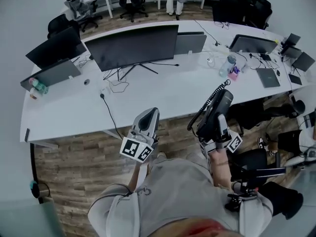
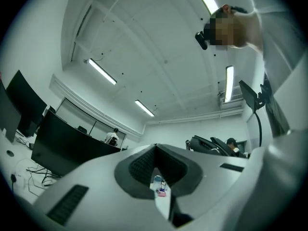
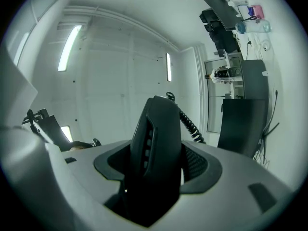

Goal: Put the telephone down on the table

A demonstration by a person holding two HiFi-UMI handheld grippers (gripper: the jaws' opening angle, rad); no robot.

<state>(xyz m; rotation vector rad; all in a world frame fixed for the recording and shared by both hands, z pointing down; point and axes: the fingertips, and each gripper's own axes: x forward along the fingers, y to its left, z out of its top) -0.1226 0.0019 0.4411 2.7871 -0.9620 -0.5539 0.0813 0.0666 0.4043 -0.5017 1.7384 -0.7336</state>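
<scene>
A black telephone with a coiled cord is held up in the air, just off the front edge of the white curved table. My right gripper is shut on it. In the right gripper view the telephone stands upright and fills the space between the jaws of the right gripper, its cord trailing behind. My left gripper hovers to the left of the telephone, over the floor by the table edge. The left gripper is shut and holds nothing.
A wide dark monitor, a laptop and a second monitor stand along the table's back. A water bottle and a pink item sit at the right. A black cable crosses the table. Office chairs stand at the right.
</scene>
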